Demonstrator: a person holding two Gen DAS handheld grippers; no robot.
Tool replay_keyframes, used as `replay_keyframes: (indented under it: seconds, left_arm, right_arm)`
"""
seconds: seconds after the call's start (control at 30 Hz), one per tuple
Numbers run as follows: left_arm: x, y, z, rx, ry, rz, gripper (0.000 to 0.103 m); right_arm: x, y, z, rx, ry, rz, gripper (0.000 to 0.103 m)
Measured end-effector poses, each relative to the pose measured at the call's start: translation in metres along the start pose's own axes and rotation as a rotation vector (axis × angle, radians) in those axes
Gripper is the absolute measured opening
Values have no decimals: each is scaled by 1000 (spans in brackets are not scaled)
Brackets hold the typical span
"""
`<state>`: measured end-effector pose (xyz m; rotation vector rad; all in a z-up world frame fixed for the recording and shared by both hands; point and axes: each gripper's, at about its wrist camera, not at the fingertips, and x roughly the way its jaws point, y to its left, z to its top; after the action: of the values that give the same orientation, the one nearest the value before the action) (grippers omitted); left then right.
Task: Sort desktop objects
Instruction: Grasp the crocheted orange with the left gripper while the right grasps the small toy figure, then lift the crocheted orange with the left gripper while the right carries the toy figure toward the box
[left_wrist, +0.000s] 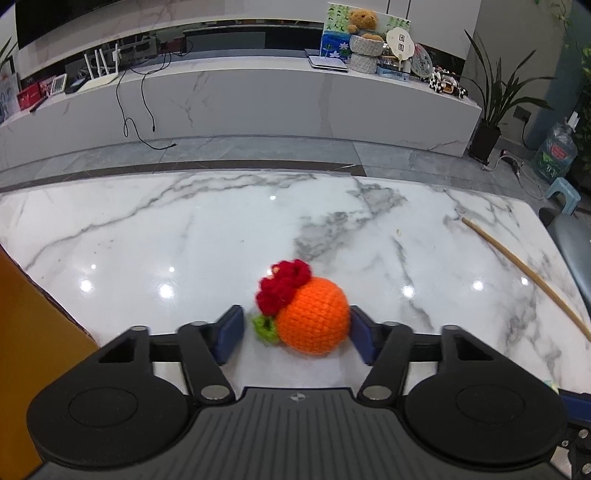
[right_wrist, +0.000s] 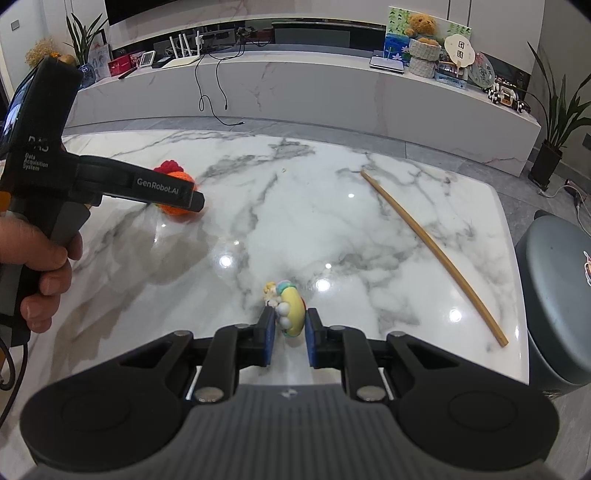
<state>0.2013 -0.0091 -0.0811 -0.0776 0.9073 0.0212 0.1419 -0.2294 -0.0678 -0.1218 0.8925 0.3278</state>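
Straddling the crochet orange (left_wrist: 313, 320), left hand-held gripper (left_wrist: 297, 334) stands spread; right hand-held gripper (right_wrist: 290, 325) pinches a pastel toy (right_wrist: 291, 314).

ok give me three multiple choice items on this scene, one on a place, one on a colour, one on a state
1. Where does the crocheted ball lie?
A. between the left gripper's fingers
B. on the floor
C. on top of the wooden stick

2. What colour is the ball's round body?
A. blue
B. orange
C. white

3. What is the right gripper doing?
A. standing wide open over bare table
B. lying flat on the marble table
C. closed on a small pastel toy

Answers:
1. A: in the left wrist view the ball sits on the marble between the two blue pads, the right pad at its side and a gap at the left pad.
2. B: the body is orange, with a red tuft and a green bit.
3. C: both blue pads press the toy's sides.
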Motion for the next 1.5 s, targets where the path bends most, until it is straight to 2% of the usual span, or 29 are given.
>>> replay_keyframes:
  seconds: [0.57,0.83,1.13,1.27,1.33,1.37,1.4,1.5]
  left_arm:
    - [-6,-5,-1,16,28,-47,56]
    - [-22,-8,1,30,14,-79,56]
    - [-41,-7,6,34,-9,-108,56]
    - [-45,-5,6,34,-14,-115,56]
    - [-46,-3,7,35,-17,-115,56]
    - [-46,-2,7,35,-17,-116,56]
    - [-46,-1,7,33,-17,-116,56]
    - [-46,2,9,26,-17,-116,56]
  right_arm:
    - [-2,1,3,0,1,-6,18]
    - [-10,5,8,3,-12,-11,18]
    - [-20,12,13,-2,-18,-14,10]
    - [-17,15,13,-3,-12,-16,11]
    - [-14,16,12,-5,-14,-26,18]
    - [-12,17,12,-8,-11,-29,25]
    - [-10,18,12,-12,-8,-31,37]
    - [-7,16,11,-12,-3,-33,38]
